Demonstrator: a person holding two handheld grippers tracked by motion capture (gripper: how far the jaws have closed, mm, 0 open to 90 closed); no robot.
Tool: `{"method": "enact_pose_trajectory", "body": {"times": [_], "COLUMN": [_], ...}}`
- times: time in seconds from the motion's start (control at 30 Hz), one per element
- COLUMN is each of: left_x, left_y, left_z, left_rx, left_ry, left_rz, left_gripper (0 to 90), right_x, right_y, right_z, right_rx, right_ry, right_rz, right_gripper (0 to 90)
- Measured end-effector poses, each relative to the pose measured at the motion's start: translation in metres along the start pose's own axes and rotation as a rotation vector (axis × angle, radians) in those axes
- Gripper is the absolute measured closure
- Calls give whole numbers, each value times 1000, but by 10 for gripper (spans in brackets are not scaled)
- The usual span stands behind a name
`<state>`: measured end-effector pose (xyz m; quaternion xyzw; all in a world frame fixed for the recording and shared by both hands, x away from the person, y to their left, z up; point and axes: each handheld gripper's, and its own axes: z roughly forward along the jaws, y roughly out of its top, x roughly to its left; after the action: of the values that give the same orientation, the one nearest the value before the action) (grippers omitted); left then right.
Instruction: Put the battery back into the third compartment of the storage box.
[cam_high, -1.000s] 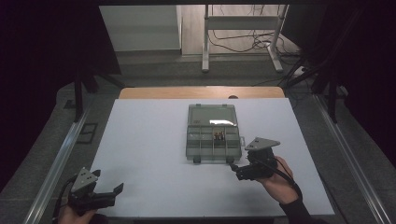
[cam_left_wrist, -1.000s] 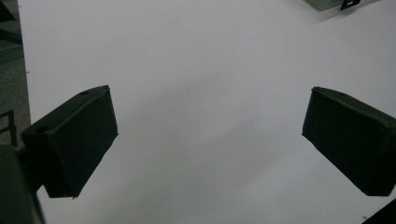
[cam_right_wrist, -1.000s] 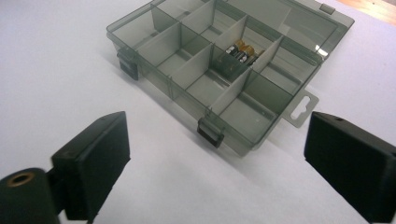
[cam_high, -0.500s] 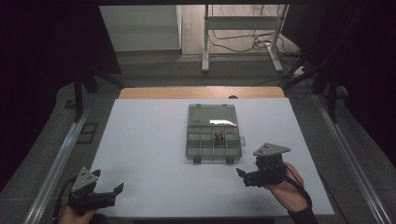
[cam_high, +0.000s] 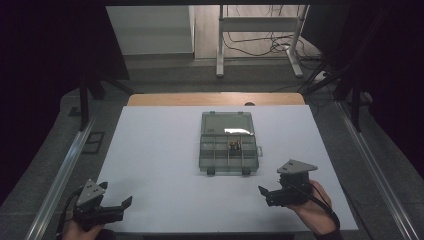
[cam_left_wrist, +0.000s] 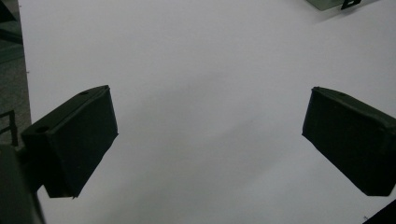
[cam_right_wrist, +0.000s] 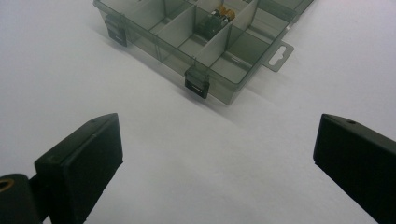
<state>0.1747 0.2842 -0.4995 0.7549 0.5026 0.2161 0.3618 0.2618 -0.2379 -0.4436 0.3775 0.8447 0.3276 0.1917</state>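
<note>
Looks like the approach step, with nothing grasped yet. Concerns the grey organizer box (cam_high: 229, 144), lying open in the middle of the white table (cam_high: 160, 150), lid folded back on the far side, 2 black latches (cam_right_wrist: 196, 86) on the near wall. Holds a small dark and brass-coloured part (cam_right_wrist: 215, 18) in 1 of the middle compartments (too small to name for sure).

Next, probably calls for bringing the right gripper (cam_high: 266, 196) forward and over the near wall. After that, lowering into the compartment with the jaws narrowed enough to pass between the dividers. Needs care there: thin dividers, light box, easy to push along the table.

About the pose of the right gripper: held low near the front right edge of the table, in front of the box and to its right, apart from it. Jaws spread wide with bare table between them, aimed toward the near wall of the box.

Much the same for the left gripper (cam_high: 116, 199): held at the front left corner of the table, far from the box, jaws wide apart and empty, aimed across the bare surface.
</note>
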Motion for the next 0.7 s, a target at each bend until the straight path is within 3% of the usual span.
{"method": "enact_pose_trajectory", "body": {"times": [0.7], "left_x": [0], "left_y": [0], "left_z": [-1], "left_rx": [-10], "left_ry": [-14], "left_rz": [7], "left_gripper": [36], "right_x": [-4], "right_y": [-23], "right_z": [-17], "right_rx": [-16], "right_ry": [-15], "right_rz": [31], "right_gripper": [6]}}
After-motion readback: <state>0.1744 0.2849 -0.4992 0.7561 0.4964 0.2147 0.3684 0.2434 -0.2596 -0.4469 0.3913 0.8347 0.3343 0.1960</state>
